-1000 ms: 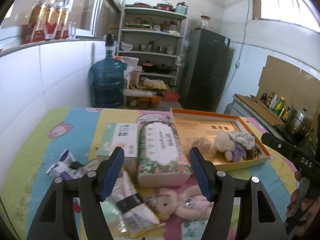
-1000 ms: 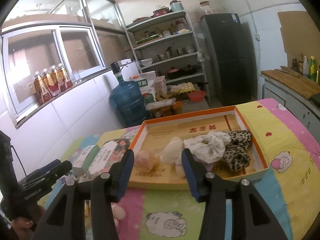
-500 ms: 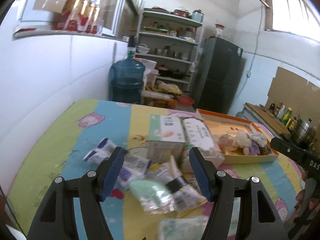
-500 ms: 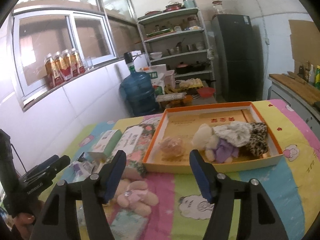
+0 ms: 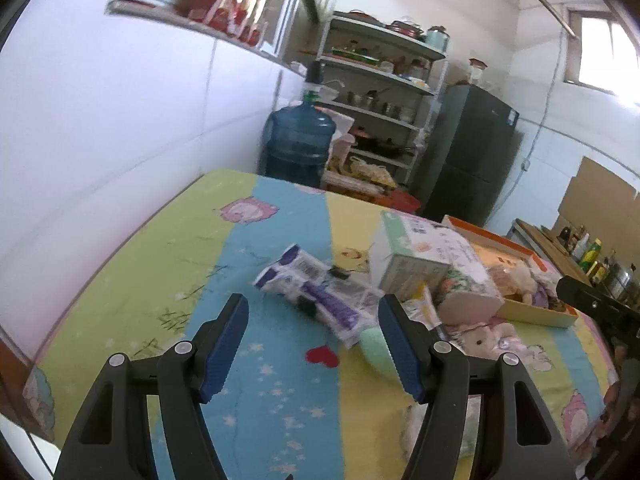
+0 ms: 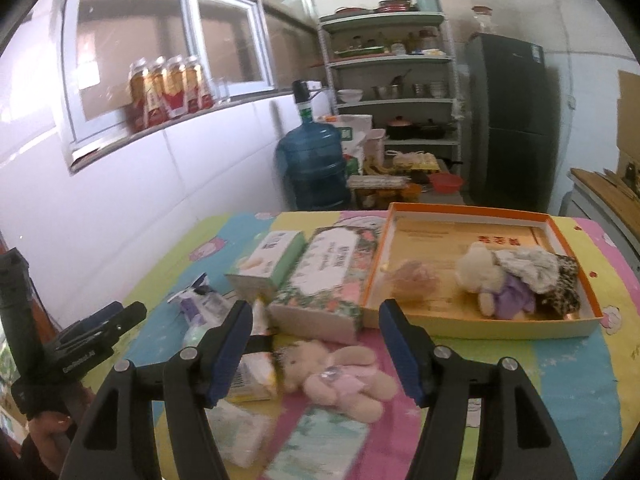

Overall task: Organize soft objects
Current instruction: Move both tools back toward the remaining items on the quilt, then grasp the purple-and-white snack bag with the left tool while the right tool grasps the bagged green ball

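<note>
Pink plush bear (image 6: 340,374) lies just ahead of your right gripper (image 6: 314,354), long axis across its empty jaws, which have just been opening. Your left gripper (image 5: 312,346), wide and empty, faces purple-white packets (image 5: 320,292) nearer the worktop's (image 5: 168,280) left edge.

Right claw (image 6: 314,346) widened, empty, shifting from the tray (image 6: 576,330) to the pink plush bear (image 6: 340,376).

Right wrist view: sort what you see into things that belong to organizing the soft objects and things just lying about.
Belongs to the job:
pink plush bear
orange tray
plush toy in the tray
leopard scrunchie
floral tissue pack
green tissue box

Just lying about:
water jug
bottles on the sill
shelf rack
fridge
</note>
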`<action>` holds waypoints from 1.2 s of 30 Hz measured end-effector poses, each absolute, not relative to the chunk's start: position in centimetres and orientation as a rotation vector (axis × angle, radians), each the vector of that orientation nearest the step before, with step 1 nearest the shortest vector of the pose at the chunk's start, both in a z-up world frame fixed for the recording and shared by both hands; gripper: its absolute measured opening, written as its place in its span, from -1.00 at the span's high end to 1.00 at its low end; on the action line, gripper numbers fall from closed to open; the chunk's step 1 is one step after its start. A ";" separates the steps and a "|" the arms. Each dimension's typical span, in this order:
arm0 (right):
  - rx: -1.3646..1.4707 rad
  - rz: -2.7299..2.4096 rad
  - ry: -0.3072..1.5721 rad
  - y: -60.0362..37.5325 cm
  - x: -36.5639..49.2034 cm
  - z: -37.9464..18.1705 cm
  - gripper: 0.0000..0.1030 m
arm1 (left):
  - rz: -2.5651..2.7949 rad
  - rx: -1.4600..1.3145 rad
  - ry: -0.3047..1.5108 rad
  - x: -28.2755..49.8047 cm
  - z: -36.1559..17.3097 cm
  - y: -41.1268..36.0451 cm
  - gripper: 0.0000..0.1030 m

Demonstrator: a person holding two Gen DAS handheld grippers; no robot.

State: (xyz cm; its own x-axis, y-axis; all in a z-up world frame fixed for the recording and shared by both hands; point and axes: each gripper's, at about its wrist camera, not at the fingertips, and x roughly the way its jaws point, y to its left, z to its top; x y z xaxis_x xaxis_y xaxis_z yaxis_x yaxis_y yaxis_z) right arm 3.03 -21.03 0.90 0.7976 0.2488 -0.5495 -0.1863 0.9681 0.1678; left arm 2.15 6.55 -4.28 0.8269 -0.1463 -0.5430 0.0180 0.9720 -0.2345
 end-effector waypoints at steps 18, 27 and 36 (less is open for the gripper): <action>-0.093 0.546 0.777 -8.8 6.0 -3.9 -0.27 | -0.037 -0.293 0.612 1.6 -6.2 11.2 -0.34; -0.186 0.521 0.826 -6.7 7.8 -6.0 -0.10 | -0.041 -0.311 0.626 2.3 -6.8 11.9 -0.34; -0.300 0.477 0.836 -5.8 8.5 -7.4 0.01 | -0.046 -0.327 0.647 2.9 -7.7 12.1 -0.34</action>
State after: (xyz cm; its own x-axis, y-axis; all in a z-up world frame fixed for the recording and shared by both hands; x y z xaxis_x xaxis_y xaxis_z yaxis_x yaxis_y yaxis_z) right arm 8.49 -5.81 -7.37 0.5745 0.2854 -0.7671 -0.5154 0.8543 -0.0682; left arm 2.89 12.08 -7.72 0.7987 -0.1430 -0.5845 -0.0596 0.9478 -0.3133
